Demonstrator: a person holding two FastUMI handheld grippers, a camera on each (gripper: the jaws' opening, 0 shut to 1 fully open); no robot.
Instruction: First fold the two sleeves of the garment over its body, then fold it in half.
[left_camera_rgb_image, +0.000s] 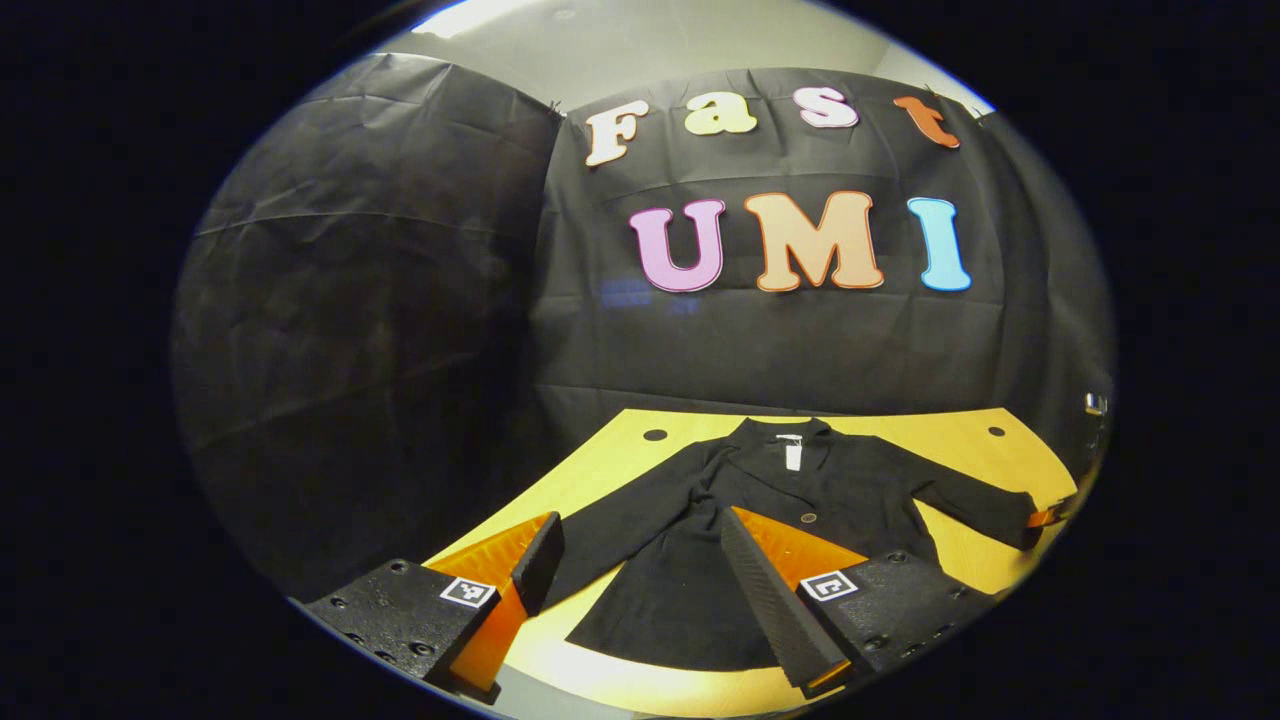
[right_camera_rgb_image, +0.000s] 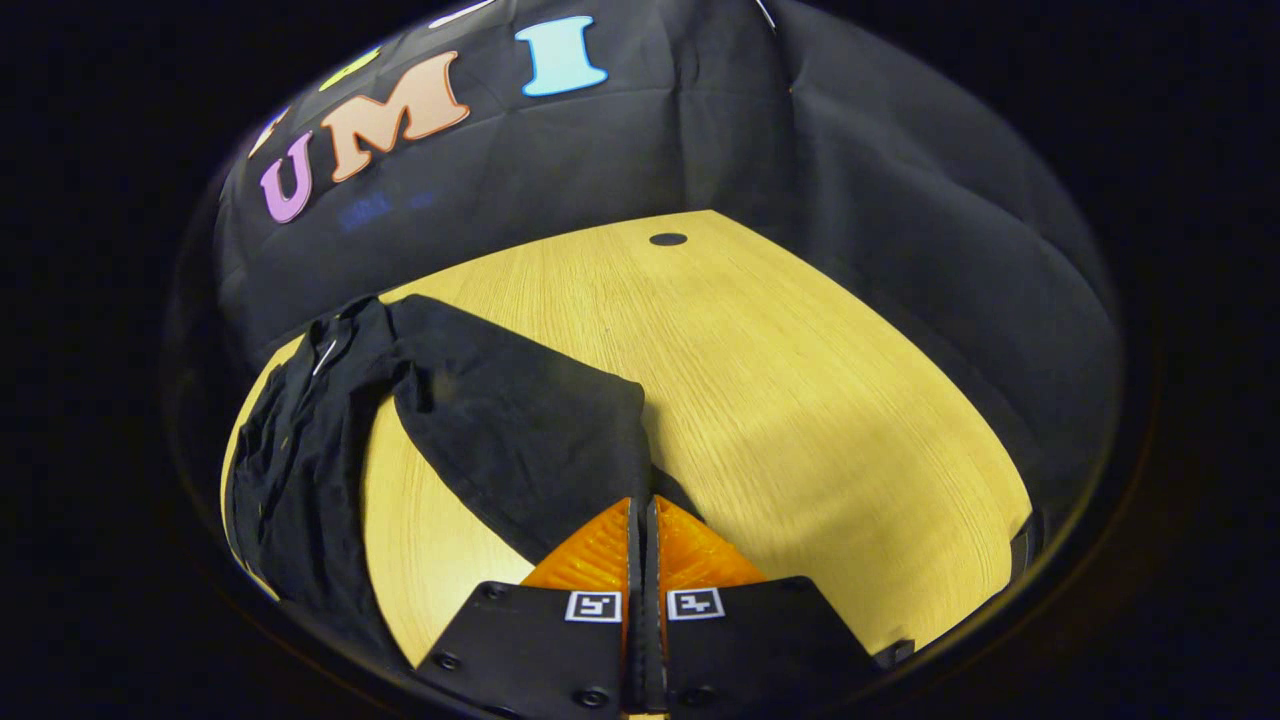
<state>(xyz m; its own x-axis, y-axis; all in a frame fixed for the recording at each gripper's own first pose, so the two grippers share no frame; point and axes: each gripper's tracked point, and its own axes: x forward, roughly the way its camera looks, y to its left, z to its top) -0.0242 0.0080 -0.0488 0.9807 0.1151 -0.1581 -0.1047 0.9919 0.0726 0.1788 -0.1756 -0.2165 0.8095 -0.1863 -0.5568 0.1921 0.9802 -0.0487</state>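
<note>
A black jacket (left_camera_rgb_image: 800, 490) lies flat on the yellow wooden table (left_camera_rgb_image: 975, 440), collar at the far side, both sleeves spread outward. My left gripper (left_camera_rgb_image: 640, 570) is open above the near hem. One fingertip sits by the left sleeve (left_camera_rgb_image: 610, 535) and the other is over the jacket's body. In the right gripper view, my right gripper (right_camera_rgb_image: 640, 515) is shut on the cuff of the right sleeve (right_camera_rgb_image: 520, 420). The jacket's body (right_camera_rgb_image: 290, 470) lies bunched off to the left. The right gripper (left_camera_rgb_image: 1045, 515) also shows at that sleeve's end in the left gripper view.
Small dark holes mark the tabletop (right_camera_rgb_image: 800, 380) near its far corners (left_camera_rgb_image: 655, 435) (right_camera_rgb_image: 668, 239). Black cloth walls close in behind and beside the table. Bare wood stretches to the right of the held sleeve.
</note>
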